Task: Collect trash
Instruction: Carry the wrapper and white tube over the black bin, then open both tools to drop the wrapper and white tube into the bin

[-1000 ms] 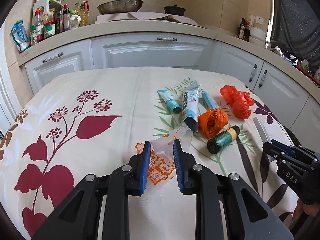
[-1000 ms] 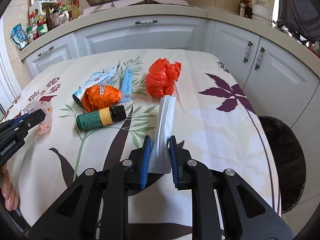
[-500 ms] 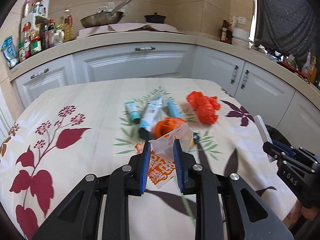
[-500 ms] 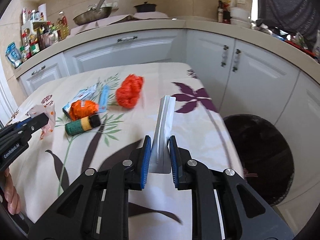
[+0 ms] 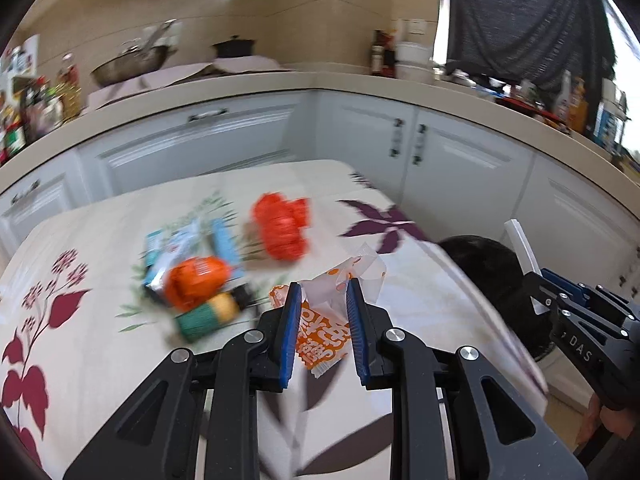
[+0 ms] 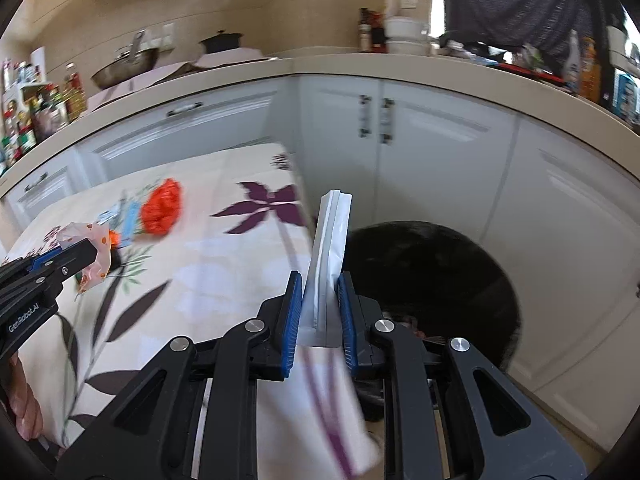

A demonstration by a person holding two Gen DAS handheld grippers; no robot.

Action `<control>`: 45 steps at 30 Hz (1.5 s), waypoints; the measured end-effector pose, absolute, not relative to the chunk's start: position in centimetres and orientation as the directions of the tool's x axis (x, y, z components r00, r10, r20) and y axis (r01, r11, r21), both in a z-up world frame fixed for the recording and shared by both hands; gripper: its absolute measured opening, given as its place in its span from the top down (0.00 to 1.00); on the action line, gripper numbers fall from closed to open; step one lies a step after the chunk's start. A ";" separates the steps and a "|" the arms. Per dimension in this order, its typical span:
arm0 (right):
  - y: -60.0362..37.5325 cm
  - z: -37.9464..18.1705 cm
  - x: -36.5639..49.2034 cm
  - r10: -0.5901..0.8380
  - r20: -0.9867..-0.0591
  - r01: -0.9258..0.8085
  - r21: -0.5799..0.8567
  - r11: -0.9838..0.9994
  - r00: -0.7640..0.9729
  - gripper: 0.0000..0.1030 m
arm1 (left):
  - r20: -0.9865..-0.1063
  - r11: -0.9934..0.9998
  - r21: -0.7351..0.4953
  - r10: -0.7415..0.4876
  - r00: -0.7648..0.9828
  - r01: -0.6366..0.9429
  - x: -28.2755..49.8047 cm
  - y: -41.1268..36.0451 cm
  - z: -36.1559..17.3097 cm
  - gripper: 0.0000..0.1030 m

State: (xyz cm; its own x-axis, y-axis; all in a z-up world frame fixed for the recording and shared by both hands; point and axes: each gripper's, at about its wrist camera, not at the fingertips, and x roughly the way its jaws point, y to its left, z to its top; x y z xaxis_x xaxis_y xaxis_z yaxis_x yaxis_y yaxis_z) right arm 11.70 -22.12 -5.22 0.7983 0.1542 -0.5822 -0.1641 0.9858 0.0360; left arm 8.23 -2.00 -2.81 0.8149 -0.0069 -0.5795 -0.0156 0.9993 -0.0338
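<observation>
My left gripper (image 5: 320,304) is shut on a clear and orange snack wrapper (image 5: 324,328), held above the table's right part. My right gripper (image 6: 318,304) is shut on a flat white packet (image 6: 330,240), held upright near the table's right edge, beside a black trash bin (image 6: 440,280). The bin also shows in the left wrist view (image 5: 480,264). On the table lie a red crumpled bag (image 5: 282,226), an orange bag (image 5: 196,282), a green bottle (image 5: 204,316) and blue-white tubes (image 5: 176,248).
The floral tablecloth (image 5: 80,280) covers the table. White cabinets (image 6: 440,152) and a curved counter ring the room close behind the bin. A pan (image 5: 128,66) and a pot (image 5: 234,46) stand on the counter.
Both grippers have swung right with their loads. The bin has come into the middle of the right wrist view, and the packet now stands at the table's edge beside it.
</observation>
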 end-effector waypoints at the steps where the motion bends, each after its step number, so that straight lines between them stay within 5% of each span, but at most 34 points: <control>1: -22.8 -5.3 11.8 0.147 -0.581 -0.153 0.038 0.987 0.800 0.82 | -0.576 1.000 -0.030 -0.015 0.817 -0.003 8.4 -2.7 -2.8 0.77; 32: -33.1 -7.3 15.3 0.024 -0.584 0.019 0.067 0.998 0.811 0.82 | -0.582 0.978 0.000 -0.169 0.795 0.208 16.7 -17.5 -3.5 0.75; 37: -33.7 -8.2 16.1 0.020 -0.600 0.038 0.085 0.996 0.800 0.63 | -0.604 0.980 -0.014 -0.165 0.780 0.197 17.7 -17.8 -4.2 0.65; 40: -33.4 -8.4 16.1 0.019 -0.604 0.040 0.083 0.996 0.797 0.62 | -0.610 0.981 -0.021 -0.164 0.775 0.191 17.8 -17.6 -4.3 0.53; 45: -33.2 -8.1 16.0 0.020 -0.601 0.038 0.083 0.996 0.799 0.61 | -0.602 0.984 -0.031 -0.159 0.783 0.176 17.5 -16.8 -4.0 0.49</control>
